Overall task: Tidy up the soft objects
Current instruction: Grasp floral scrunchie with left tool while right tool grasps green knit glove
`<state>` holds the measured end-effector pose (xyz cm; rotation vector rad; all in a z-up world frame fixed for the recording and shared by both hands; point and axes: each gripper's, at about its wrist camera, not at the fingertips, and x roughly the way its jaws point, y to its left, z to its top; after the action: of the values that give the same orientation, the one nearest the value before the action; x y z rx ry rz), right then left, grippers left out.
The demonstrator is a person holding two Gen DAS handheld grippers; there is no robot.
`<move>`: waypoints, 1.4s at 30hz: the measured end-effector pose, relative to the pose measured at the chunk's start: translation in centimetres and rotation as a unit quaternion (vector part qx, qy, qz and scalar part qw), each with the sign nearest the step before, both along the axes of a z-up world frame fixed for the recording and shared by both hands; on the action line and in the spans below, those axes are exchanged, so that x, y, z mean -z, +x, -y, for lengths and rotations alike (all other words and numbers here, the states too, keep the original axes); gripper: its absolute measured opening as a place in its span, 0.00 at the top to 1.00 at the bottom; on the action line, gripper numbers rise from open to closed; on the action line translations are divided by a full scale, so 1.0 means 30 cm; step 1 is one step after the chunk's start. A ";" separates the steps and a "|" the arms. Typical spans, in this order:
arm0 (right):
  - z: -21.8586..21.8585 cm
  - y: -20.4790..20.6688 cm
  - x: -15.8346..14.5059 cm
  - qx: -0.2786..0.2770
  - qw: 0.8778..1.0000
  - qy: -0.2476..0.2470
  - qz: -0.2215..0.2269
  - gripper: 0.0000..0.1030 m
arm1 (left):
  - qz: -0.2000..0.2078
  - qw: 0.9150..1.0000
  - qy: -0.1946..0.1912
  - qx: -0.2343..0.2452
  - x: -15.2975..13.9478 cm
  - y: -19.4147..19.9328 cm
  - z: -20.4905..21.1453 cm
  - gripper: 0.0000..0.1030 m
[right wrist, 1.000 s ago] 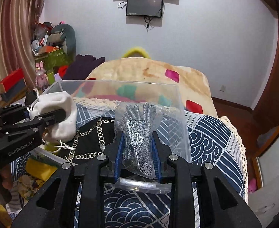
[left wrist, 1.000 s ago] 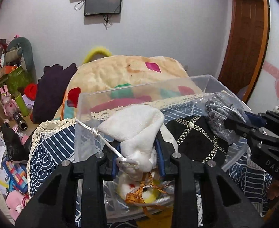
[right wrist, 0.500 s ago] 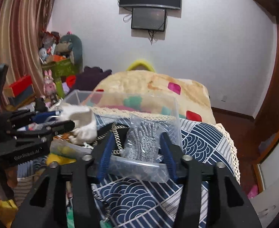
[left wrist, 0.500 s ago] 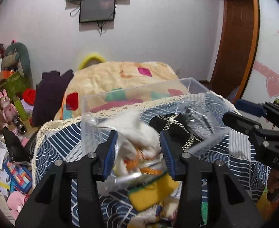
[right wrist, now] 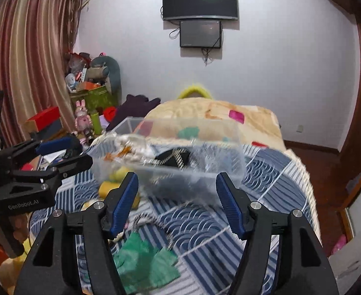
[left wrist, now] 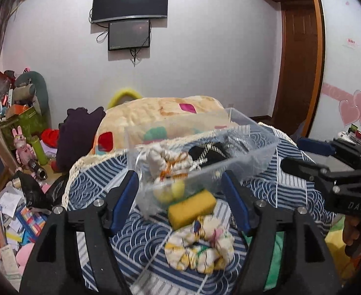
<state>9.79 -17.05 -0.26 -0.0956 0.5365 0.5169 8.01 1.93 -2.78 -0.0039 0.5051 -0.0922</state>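
Observation:
A clear plastic bin (left wrist: 251,142) (right wrist: 219,152) stands on the blue patterned cloth (left wrist: 143,236). Inside lie a white drawstring pouch (left wrist: 165,162), a black chain-trimmed item (left wrist: 212,154) (right wrist: 175,157) and a blurred grey glove. My left gripper (left wrist: 180,204) is open and empty, pulled back in front of the bin; it also shows at the left of the right wrist view (right wrist: 57,157). My right gripper (right wrist: 178,204) is open and empty, also back from the bin. A yellow sponge (left wrist: 192,209), a floral scrunchie (left wrist: 200,248) and a green cloth (right wrist: 143,260) lie on the cloth in front.
A beige blanket (left wrist: 170,113) with coloured patches lies behind the bin. A dark purple garment (left wrist: 79,132) sits at its left. Toys, boxes and papers clutter the floor at left (left wrist: 15,196). A wooden door (left wrist: 296,61) stands at right.
Both grippers opened, letting go of the pouch and the grey glove into the bin, then pulled back and up from it.

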 end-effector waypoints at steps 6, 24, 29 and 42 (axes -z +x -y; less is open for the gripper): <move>-0.042 -0.049 0.123 -0.021 0.999 -0.018 -0.046 0.38 | -0.022 1.000 -0.002 -0.003 0.071 -0.034 -0.002 0.25; -0.002 -0.104 0.275 -0.036 0.993 -0.024 -0.108 0.69 | -0.135 0.990 -0.031 0.015 0.303 0.015 0.020 0.13; -0.002 -0.130 0.274 -0.040 0.994 -0.020 -0.104 0.75 | -0.136 0.990 -0.040 0.019 0.324 0.030 0.028 0.13; 0.108 -0.140 0.161 0.013 0.998 0.005 -0.063 0.77 | -0.135 0.986 -0.048 0.080 0.292 -0.010 0.063 0.71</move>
<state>5.58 -20.28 -5.09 -0.0467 0.6574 0.5024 7.71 0.04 -11.55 -0.0722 0.7712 -0.2752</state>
